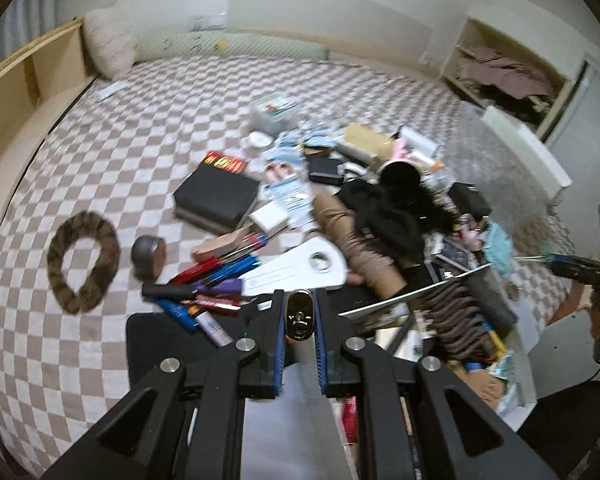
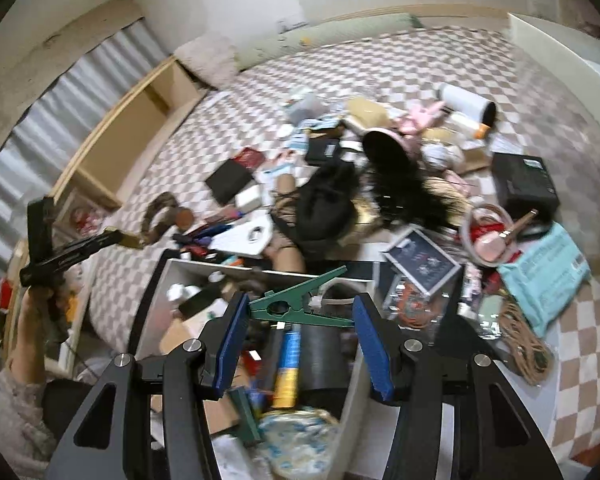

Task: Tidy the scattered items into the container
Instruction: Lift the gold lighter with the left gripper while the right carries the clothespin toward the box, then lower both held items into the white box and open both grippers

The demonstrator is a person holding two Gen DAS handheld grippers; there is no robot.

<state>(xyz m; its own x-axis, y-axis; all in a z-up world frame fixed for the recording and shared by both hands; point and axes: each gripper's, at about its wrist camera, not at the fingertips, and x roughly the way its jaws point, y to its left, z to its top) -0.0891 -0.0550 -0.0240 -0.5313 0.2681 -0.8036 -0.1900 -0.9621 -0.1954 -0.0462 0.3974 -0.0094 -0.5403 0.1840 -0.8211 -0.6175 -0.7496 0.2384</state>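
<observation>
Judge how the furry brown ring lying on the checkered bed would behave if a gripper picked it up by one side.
The furry brown ring looks soft and fuzzy, so it is probably light and compressible under the pads. Its outline is uneven rather than round, which suggests it would sag or fold when lifted by one side. Lying flat on the checkered bed, it seems unlikely to roll.

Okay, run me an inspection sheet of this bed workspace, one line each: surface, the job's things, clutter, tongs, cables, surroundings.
Surface: checkered bedspread, mostly covered on its right side.
Job's things: white container already part filled; gold oval item in the left tongs; green clip between the right tongs' fingers.
Clutter: pens, black box, furry ring, framed picture, teal pouch.
Tongs: left shut on the gold item; right open, clip apparently loose.
Cables: coiled brown cord.
Surroundings: wooden shelf, pillow.
</observation>
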